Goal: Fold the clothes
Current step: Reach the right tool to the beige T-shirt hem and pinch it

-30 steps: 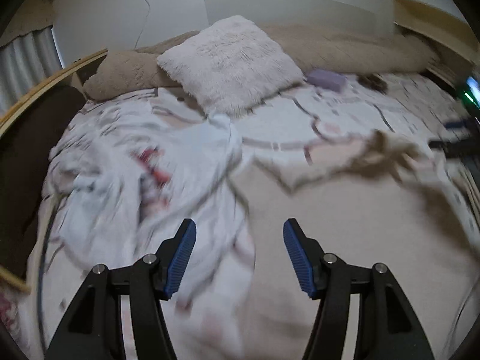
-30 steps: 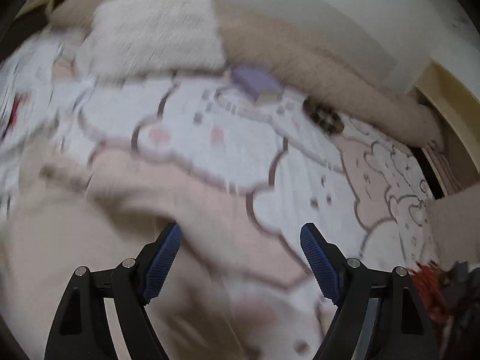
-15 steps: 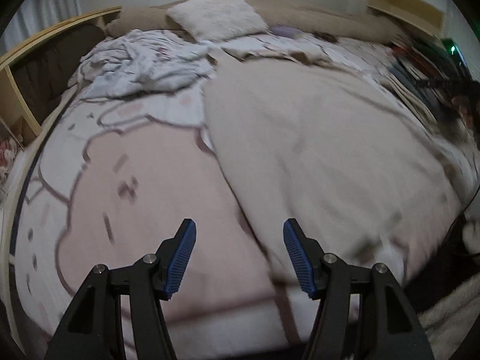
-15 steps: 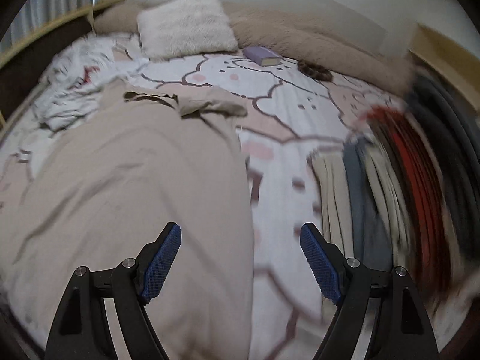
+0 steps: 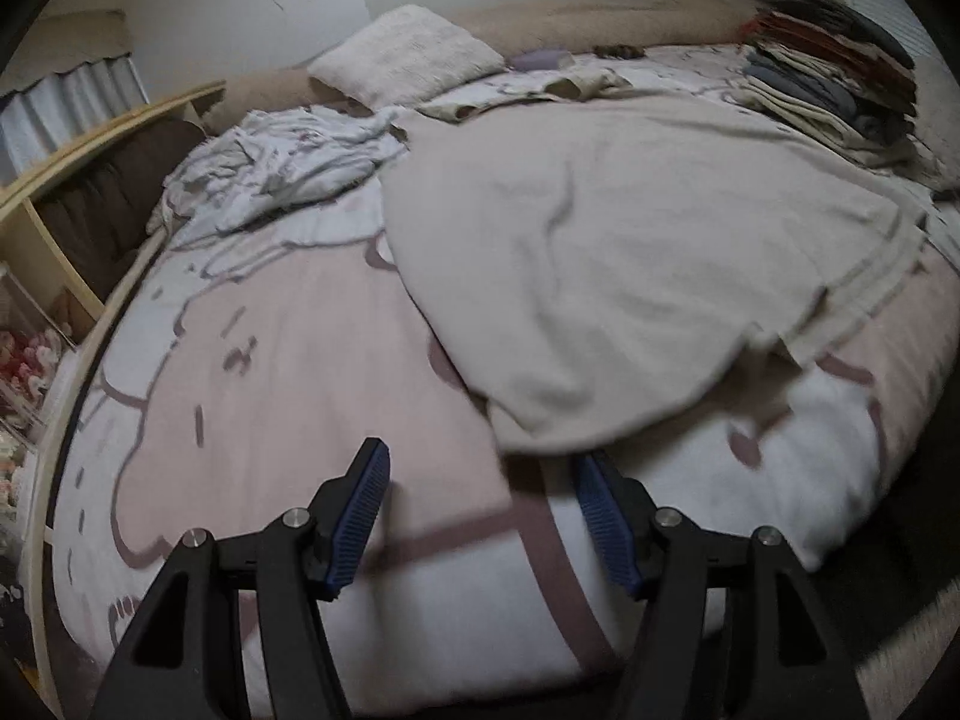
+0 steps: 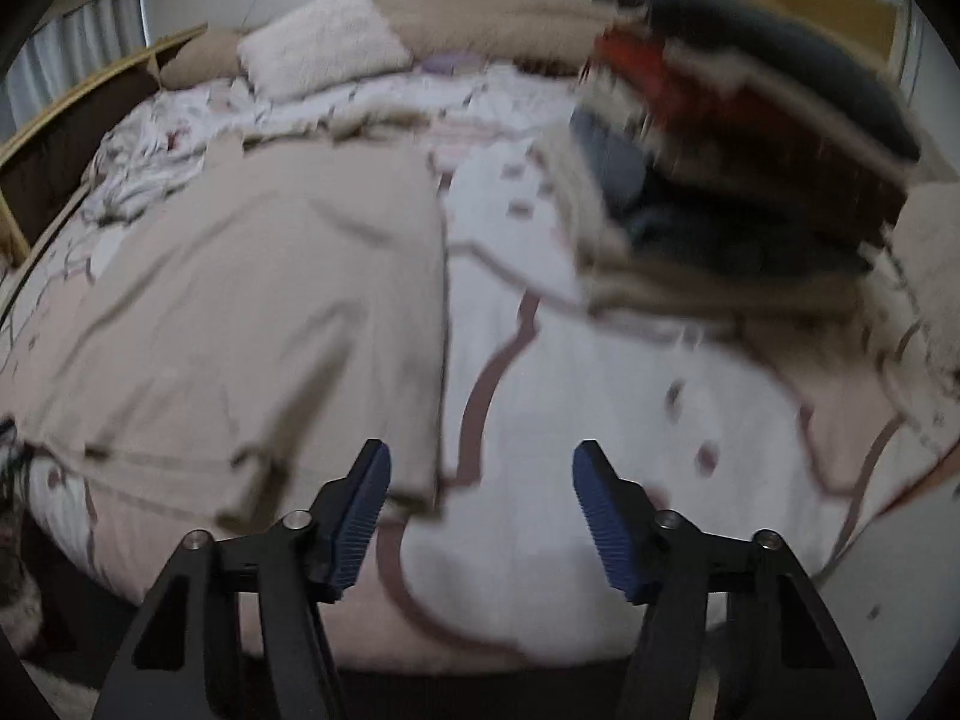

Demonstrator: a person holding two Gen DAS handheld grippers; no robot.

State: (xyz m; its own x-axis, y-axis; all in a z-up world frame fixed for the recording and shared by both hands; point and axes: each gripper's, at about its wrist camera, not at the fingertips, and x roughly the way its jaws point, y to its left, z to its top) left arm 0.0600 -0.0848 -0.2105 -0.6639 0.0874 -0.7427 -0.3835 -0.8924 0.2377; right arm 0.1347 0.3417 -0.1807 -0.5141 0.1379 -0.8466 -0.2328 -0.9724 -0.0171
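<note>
left gripper (image 5: 480, 510) opening, right gripper (image 6: 477, 510) closing, both empty at the near hem of a beige garment (image 5: 630, 252) spread on the bed (image 5: 270, 372); pinching the blanket beneath too could drag it up.

A bed (image 5: 252, 372) with a patterned pink-and-white cover stands against a white wall (image 5: 198, 12); curtain (image 5: 66, 102) at left.

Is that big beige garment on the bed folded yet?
Not yet. The beige garment lies spread across the bed, wrinkled, one edge doubled over.
</note>
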